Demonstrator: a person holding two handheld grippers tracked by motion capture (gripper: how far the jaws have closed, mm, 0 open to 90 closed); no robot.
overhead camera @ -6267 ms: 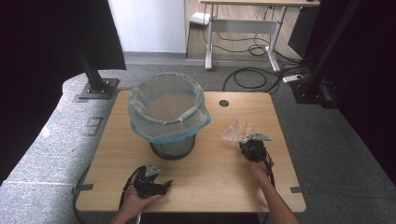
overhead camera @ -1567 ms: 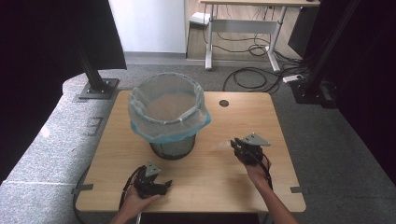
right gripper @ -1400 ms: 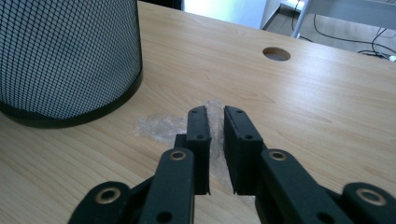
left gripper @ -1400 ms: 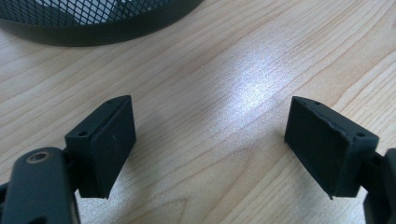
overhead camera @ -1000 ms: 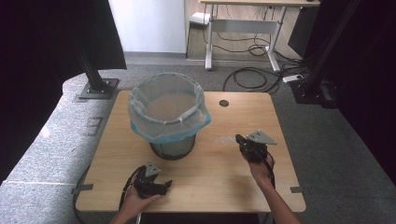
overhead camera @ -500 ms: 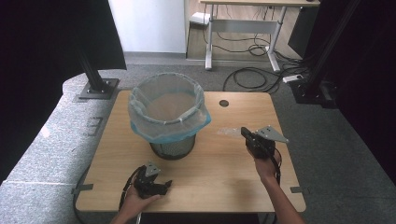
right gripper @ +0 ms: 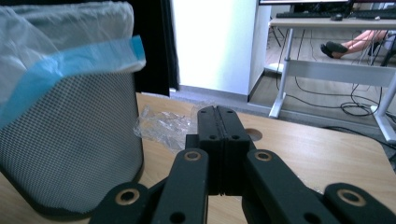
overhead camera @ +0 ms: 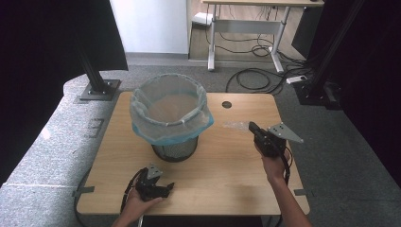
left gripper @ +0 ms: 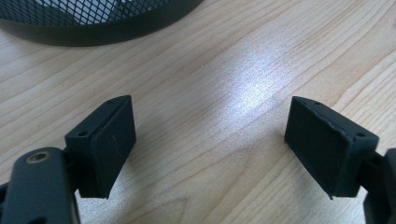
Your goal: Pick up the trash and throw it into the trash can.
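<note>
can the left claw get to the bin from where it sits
Probably yes: the left claw rests open on the table just in front of the mesh wastebasket, with only bare wood between them in the left gripper view.

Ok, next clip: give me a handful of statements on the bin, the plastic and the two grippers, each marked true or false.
1. The mesh bin is lined with a blue-edged bag. True.
2. The right gripper has its fingers spread wide. False: they are pressed together, pinching the clear crumpled plastic.
3. The left gripper is open, with only bare wooden table between its fingers. True.
4. The plastic is already inside the bin. False: it is outside, to the bin's right, above the table.
5. The bin lies on its side. False: it stands upright.
</note>
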